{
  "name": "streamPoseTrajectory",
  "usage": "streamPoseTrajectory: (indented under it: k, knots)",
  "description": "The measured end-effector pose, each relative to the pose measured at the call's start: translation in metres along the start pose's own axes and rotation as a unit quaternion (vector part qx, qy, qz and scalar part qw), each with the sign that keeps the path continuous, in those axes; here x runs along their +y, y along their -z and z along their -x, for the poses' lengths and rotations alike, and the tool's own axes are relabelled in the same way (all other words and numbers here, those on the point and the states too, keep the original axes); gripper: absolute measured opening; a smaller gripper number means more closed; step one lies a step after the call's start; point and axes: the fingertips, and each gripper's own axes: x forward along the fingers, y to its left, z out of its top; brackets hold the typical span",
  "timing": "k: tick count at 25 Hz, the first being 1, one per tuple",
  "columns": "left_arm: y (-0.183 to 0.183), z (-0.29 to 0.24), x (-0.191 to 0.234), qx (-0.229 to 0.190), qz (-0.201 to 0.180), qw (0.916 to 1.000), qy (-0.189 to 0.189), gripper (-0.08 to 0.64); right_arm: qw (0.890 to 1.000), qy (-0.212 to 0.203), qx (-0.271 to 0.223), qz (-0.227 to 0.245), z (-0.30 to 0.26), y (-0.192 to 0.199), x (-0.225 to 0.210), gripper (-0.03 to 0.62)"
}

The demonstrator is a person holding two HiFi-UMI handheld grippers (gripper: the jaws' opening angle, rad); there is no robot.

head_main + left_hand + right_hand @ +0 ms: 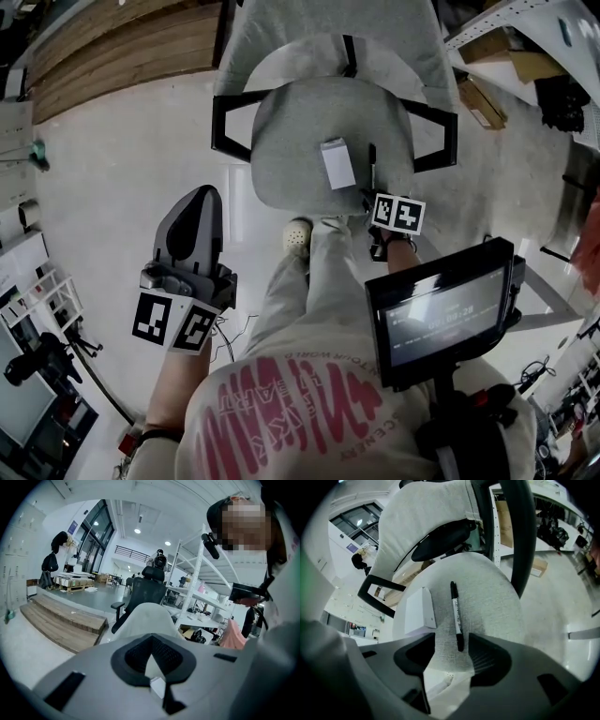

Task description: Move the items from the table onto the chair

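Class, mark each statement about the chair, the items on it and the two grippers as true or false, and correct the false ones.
1. A white box lies on the chair seat. True.
2. The right gripper is clamped on the black pen. False: the pen lies loose on the seat and the jaws stand apart, not pressing on it.
3. The pen lies beside the box without touching it. True.
4. The left gripper holds the box. False: its jaws are together with nothing between them, and it is held off to the side of the chair.
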Motion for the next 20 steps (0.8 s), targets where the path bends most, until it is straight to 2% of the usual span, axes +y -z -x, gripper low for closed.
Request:
streamPoseTrajectory:
  k: [4,6,8,11,12,14,17,20]
  knots:
    - [-0.004,-0.003,-0.003,-0.012,-0.004,0.9999,0.010,0.008,0.999,0.025,-0.025,-0.040,0.011,-0.009,-0.013,0.227]
    - [-0.011,-0.001,-0.007,-0.020,-0.007,0.9996,0.020,0.008,0.996,0.023,-0.053,-0.063,0.027,-0.018,-0.013,0.227]
    - [-0.022,0.002,-0.009,-0.033,-0.011,0.9990,0.030,0.008,0.992,-0.008,-0.093,-0.089,0.048,-0.034,0.000,0.227]
    - [-0.039,0.004,-0.013,-0.057,-0.018,0.9970,0.048,0.008,0.979,-0.084,-0.159,-0.099,0.087,-0.069,0.036,0.224]
    - [-0.044,0.005,-0.014,-0.065,-0.020,0.9962,0.054,0.008,0.973,-0.102,-0.184,-0.095,0.104,-0.081,0.048,0.200]
    - [-0.056,0.009,-0.018,-0.077,-0.024,0.9945,0.067,0.008,0.960,-0.130,-0.234,-0.080,0.141,-0.100,0.074,0.068]
    - [-0.075,0.015,-0.025,-0.103,-0.032,0.9897,0.093,0.008,0.934,-0.184,-0.302,-0.051,0.202,-0.123,0.118,0.034]
    - [-0.093,0.028,-0.035,-0.145,-0.043,0.9796,0.133,0.008,0.893,-0.242,-0.380,-0.009,0.274,-0.135,0.164,0.031]
